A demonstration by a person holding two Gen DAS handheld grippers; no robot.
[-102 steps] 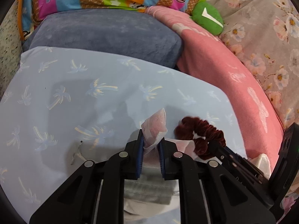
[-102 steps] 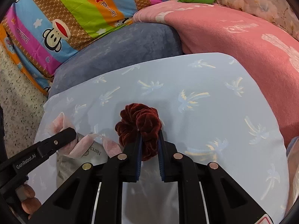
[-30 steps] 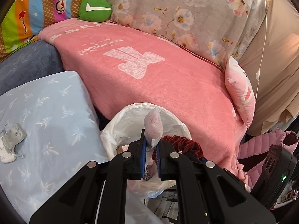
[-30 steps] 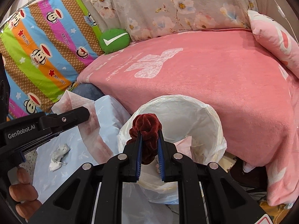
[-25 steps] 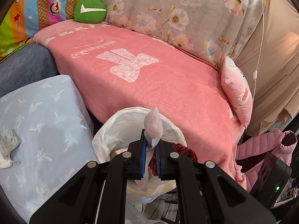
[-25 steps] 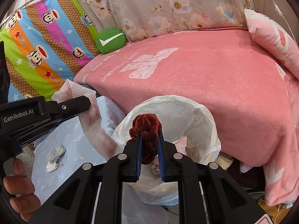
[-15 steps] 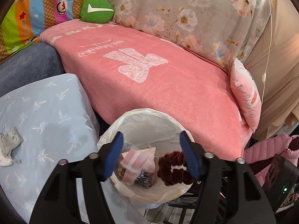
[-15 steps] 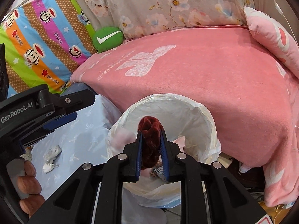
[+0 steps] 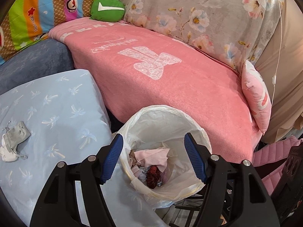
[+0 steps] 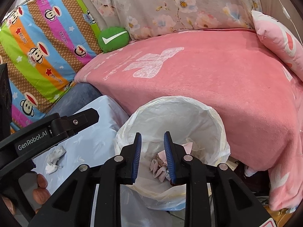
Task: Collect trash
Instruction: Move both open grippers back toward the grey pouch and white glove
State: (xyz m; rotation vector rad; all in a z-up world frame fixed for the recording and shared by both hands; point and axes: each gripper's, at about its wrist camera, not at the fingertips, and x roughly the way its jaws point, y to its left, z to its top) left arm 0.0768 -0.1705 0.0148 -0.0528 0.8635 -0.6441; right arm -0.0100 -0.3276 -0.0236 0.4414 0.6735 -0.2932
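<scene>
A trash bin with a white plastic liner (image 9: 170, 113) (image 10: 214, 121) stands between the pale blue cushion and the pink blanket. Inside lie a pink wrapper (image 9: 153, 157) (image 10: 162, 156) and a dark red velvet scrunchie (image 9: 153, 176). My left gripper (image 9: 153, 157) is wide open and empty over the bin mouth. My right gripper (image 10: 152, 156) is open and empty, also over the bin. A small grey pouch with white scraps (image 9: 16, 138) (image 10: 55, 157) lies on the blue cushion at the left.
The pale blue palm-print cushion (image 9: 56, 104) is left of the bin. A pink blanket (image 9: 170, 75) covers the bed behind it. A green round pillow (image 9: 107, 9), a striped monkey-print quilt (image 10: 41, 43) and a pink pillow (image 9: 255, 102) lie further back.
Both grippers carried their items from the cushion to the bin. The left opened and dropped the pink wrapper, then the right opened and dropped the scrunchie into the bin.
</scene>
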